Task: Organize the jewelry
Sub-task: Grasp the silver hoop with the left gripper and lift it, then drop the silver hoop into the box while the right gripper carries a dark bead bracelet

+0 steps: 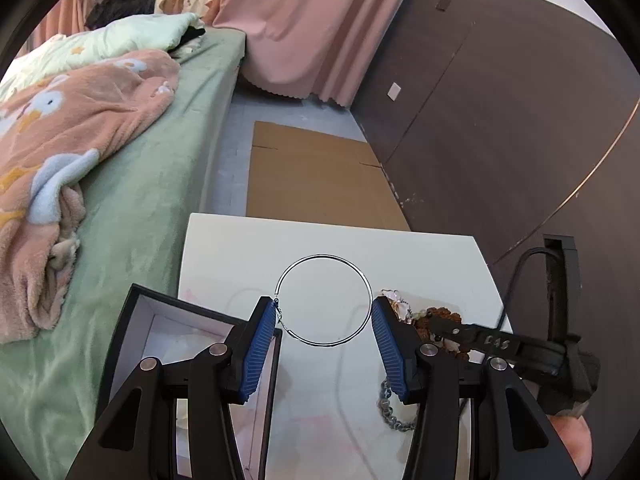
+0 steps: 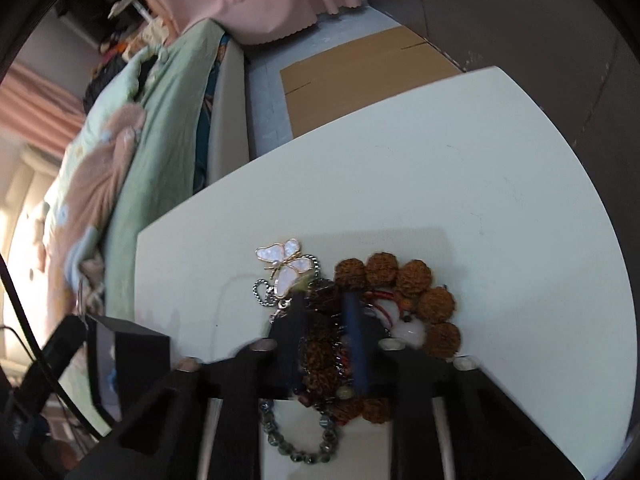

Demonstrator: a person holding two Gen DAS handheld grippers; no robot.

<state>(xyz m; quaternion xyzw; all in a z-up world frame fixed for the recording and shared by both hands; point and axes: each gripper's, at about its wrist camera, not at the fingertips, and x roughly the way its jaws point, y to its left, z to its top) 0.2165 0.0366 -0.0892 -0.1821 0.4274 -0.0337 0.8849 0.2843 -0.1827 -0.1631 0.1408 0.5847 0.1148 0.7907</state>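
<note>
Faintly, "LAS"-like lettering on right tongs (image 1: 436, 322), gripping bead bracelet (image 2: 404, 280)

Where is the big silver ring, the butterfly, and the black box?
Silver hoop (image 1: 362, 280): left wrist view, on its thin wire at upper right.
Butterfly pendant (image 2: 294, 266): right wrist view, on a pearly white wing.
Black box (image 1: 132, 304): left wrist view, on its near left rim.

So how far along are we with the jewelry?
Early. The black box shows no jewelry. Left hand-held gripper is open around the hoop; right hand-held gripper is closing on the brown beads. Butterfly piece and green beads remain on the table.
</note>
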